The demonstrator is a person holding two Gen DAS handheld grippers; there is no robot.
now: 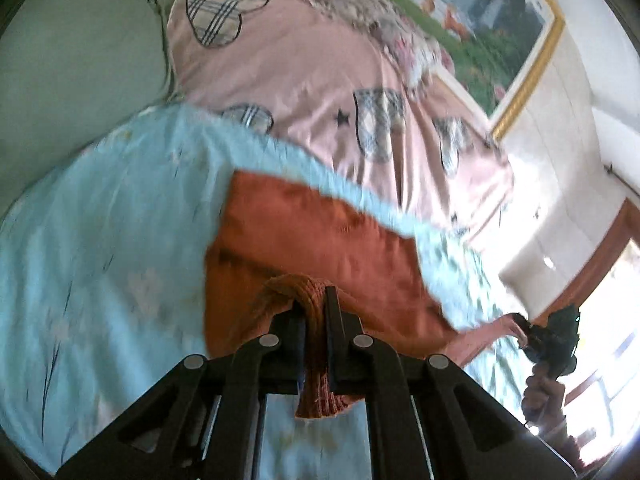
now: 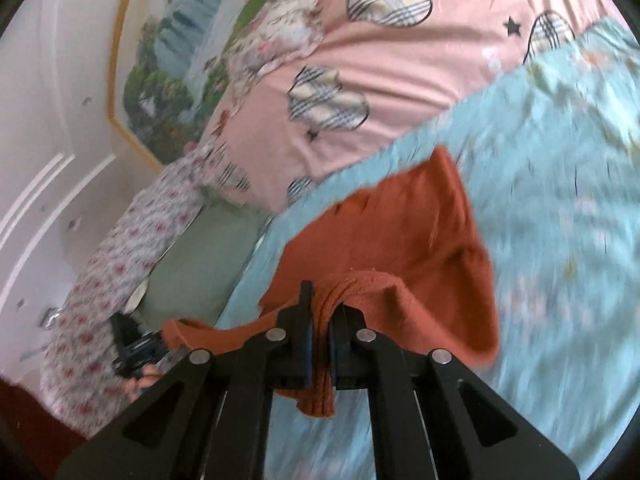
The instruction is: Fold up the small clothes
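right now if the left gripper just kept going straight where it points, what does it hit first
The left gripper, shut on the rust-orange garment, would probably run into that garment's own lifted cloth first, then the light blue bedsheet beneath. Depth is blurred, so this is only a likely reading.

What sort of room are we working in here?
Most likely a bedroom: the rust garment lies on a blue floral sheet, beside a pink quilt with plaid hearts, with a framed landscape picture on the wall behind.
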